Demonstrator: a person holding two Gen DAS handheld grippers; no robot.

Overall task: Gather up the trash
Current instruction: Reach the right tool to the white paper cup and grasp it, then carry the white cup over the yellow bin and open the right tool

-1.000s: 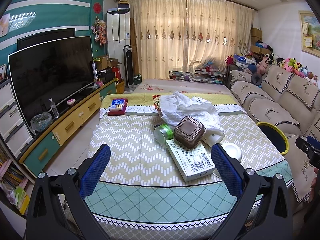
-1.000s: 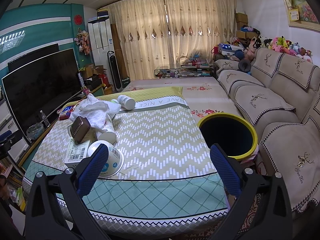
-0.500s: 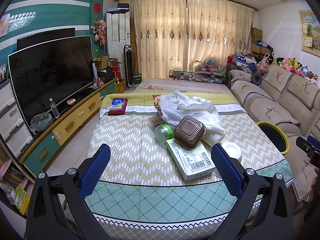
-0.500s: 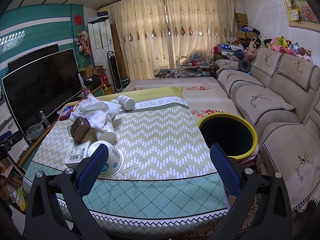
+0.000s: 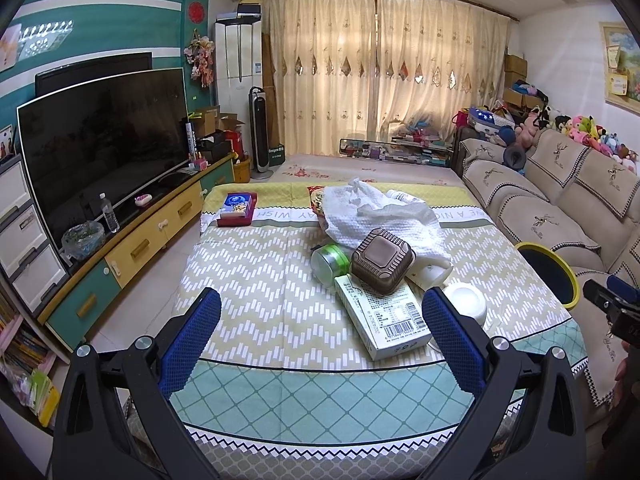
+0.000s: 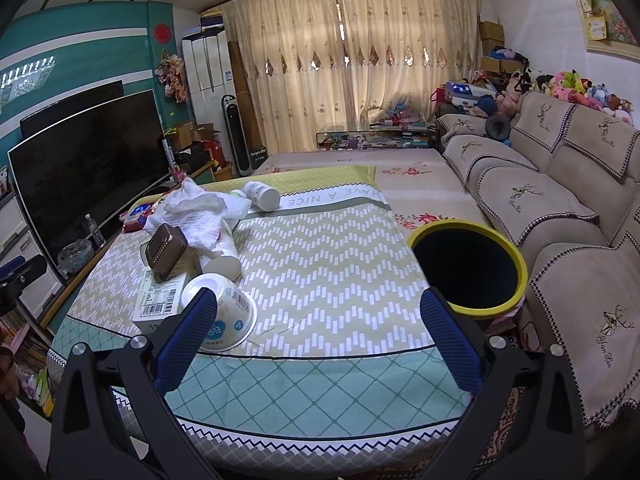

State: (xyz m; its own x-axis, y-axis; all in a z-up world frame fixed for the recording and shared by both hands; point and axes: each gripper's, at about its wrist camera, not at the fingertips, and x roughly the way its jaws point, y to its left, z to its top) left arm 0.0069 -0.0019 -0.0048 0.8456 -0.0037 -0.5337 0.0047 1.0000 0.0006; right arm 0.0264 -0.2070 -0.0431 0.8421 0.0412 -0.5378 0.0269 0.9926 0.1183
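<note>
Living room, cloth-covered table: nothing has shifted over the last second, so I'm not yet collecting. My left gripper hangs released and empty, the trash pile just ahead; my right gripper gapes empty, overturned cup at its left finger, yellow-rimmed bin front-right.

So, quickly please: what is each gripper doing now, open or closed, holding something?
Left gripper: open, holding nothing.
Right gripper: open, holding nothing.
</note>
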